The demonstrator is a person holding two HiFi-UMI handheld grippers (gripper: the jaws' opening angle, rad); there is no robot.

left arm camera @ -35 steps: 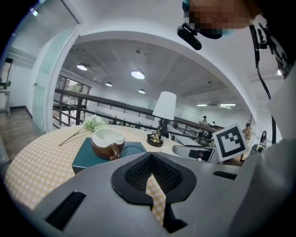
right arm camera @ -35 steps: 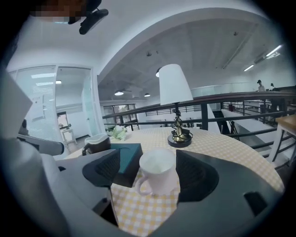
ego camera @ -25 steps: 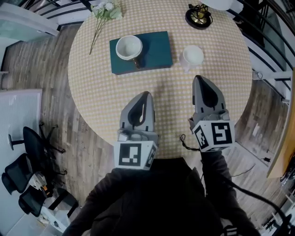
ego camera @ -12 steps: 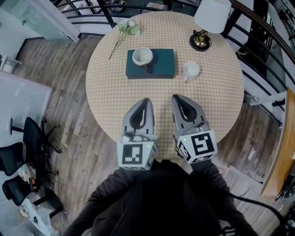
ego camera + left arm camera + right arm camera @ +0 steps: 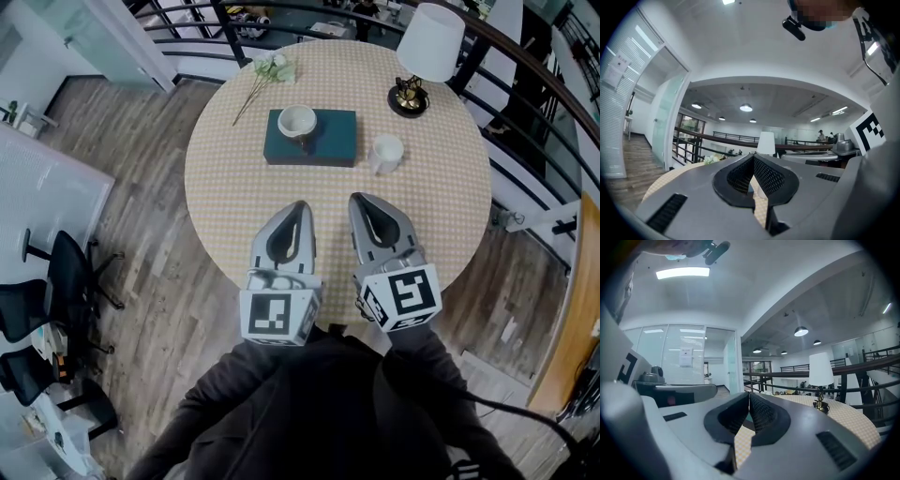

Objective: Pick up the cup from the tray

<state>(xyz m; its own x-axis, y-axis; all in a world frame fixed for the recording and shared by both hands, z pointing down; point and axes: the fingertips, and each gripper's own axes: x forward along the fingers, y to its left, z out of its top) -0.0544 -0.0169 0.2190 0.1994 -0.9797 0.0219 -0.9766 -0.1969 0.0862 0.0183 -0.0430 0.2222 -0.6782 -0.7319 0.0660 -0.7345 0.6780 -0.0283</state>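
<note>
A white cup (image 5: pixel 297 120) stands on the left half of a teal tray (image 5: pixel 331 141) at the far side of the round checkered table (image 5: pixel 234 187). A second white mug (image 5: pixel 385 152) stands on the cloth just right of the tray. My left gripper (image 5: pixel 300 203) and right gripper (image 5: pixel 357 198) hover side by side over the table's near part, well short of the tray, both pointing level toward it. Both are shut and hold nothing. In the left gripper view the jaws (image 5: pixel 753 157) meet at the tips; the right gripper's jaws (image 5: pixel 749 394) do the same.
A table lamp (image 5: pixel 429 42) with a white shade stands at the far right of the table, and a sprig of white flowers (image 5: pixel 272 67) lies at the far left. Black railings (image 5: pixel 525 94) curve behind the table. Office chairs (image 5: pixel 56 291) stand on the wood floor at left.
Both grippers have risen and drawn back from the tray. The right gripper has shifted left, close beside the left one. The table now looks smaller and farther.
</note>
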